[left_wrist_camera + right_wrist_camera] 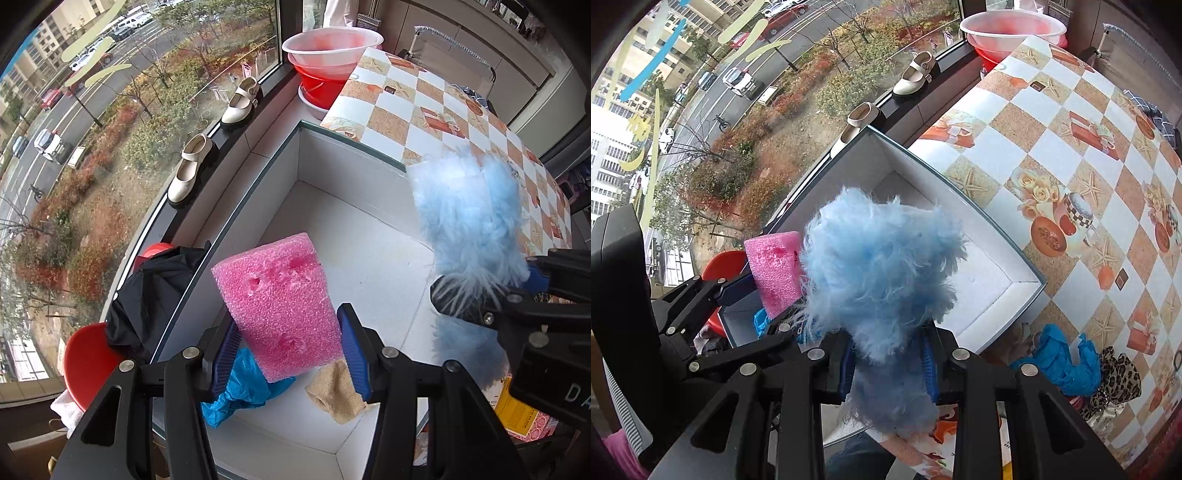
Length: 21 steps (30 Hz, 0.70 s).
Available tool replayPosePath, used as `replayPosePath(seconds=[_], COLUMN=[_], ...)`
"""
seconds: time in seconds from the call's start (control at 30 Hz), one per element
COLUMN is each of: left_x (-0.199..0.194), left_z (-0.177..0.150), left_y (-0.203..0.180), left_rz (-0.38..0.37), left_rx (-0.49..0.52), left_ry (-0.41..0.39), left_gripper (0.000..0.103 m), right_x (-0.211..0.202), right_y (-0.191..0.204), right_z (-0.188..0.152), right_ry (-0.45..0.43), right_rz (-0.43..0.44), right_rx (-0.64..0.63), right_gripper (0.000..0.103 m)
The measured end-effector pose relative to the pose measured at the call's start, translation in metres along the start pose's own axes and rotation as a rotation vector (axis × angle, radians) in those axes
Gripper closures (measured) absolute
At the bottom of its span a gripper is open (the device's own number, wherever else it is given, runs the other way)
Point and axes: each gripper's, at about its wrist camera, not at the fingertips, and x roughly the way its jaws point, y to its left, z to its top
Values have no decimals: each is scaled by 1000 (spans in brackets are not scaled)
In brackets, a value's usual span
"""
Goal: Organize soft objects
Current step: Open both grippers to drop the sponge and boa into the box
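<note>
My left gripper [288, 347] is shut on a pink foam sponge [277, 302], which hangs over the open white box [354, 236]. On the box floor under it lie a blue cloth [240, 391] and a tan cloth [334, 393]. My right gripper [890, 365] is shut on a fluffy light-blue soft thing [882, 280], held above the box's near side [997, 310]; in the left wrist view the same fluff [465, 221] stands at the right, with the right gripper [517, 295] below it. The pink sponge [775, 269] shows at the left in the right wrist view.
The box sits on a table with a checkered cloth [1071, 155] beside a window. Cream shoes [192, 170] stand on the sill, red and clear basins [328, 55] at the far end. A blue cloth [1060, 362] and a leopard-print item [1119, 380] lie on the table. Black fabric [155, 295] lies left of the box.
</note>
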Motion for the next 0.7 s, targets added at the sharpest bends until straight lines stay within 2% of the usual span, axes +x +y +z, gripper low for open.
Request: replayPosePath(seconds=[0.07, 0.13, 0.2, 0.23, 0.27, 0.3, 0.33, 0.43, 0.47, 0.5, 0.53, 0.7], left_x=[3, 5, 6, 6, 6, 7, 9, 13, 14, 14, 14, 11], left_z=[1, 1, 1, 1, 0, 0, 0, 0, 0, 0, 0, 1], left_y=[0, -1, -2, -1, 0, 1, 2, 6, 8, 9, 11, 15], left_rz=[-2, 16, 46, 51, 51, 42, 28, 21, 22, 14, -4, -127], left_rx=[-7, -7, -2, -2, -5, -11, -18, -48, -59, -71, -86, -124], left_ry=[6, 17, 20, 17, 17, 23, 32, 46, 49, 52, 55, 95], left_gripper=[47, 42, 24, 23, 23, 23, 22, 16, 11, 4, 0, 1], right_x=[3, 6, 9, 9, 9, 8, 6, 5, 5, 4, 3, -6], right_y=[-2, -3, -5, -6, -7, -8, -9, -12, -14, -15, -17, -28], right_z=[2, 5, 7, 7, 7, 8, 8, 8, 9, 8, 8, 7], right_ry=[0, 3, 3, 4, 1, -7, -15, -7, -3, -2, -2, 4], right_rz=[0, -1, 1, 5, 8, 8, 9, 13, 7, -1, -14, 1], right_rx=[6, 11, 20, 26, 34, 41, 47, 66, 72, 79, 88, 155], right_gripper=[72, 72, 70, 56, 33, 24, 21, 21, 17, 11, 0, 0])
